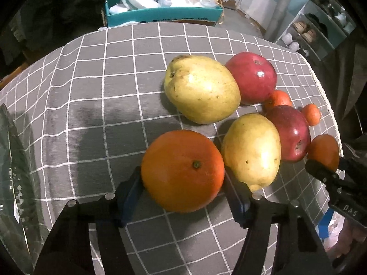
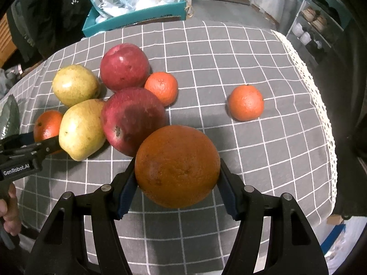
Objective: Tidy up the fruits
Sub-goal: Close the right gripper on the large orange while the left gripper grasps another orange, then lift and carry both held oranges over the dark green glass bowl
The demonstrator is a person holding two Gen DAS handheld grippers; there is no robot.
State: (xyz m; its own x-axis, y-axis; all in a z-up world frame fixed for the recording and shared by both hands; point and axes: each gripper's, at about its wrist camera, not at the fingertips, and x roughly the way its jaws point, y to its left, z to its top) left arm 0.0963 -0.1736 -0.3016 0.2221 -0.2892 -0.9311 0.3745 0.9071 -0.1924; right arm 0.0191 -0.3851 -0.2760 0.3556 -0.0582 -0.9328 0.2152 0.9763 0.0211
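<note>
Blue-padded, the left gripper [image 1: 182, 192] is clamping a stem-up orange [image 1: 182, 170] on the checked cloth [image 1: 91, 105]; the right gripper [image 2: 176, 183] is clamping another orange [image 2: 176, 166]. Pears [image 1: 201, 89] are lying lengthwise, partly hiding apples [image 1: 252, 76].

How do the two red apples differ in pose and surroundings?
The far apple shows a glossy side; the near apple lies tilted, its stem pit facing the camera. The near apple touches the orange in the right claw; the far apple sits clear of it. Both are red, similar in size.
</note>
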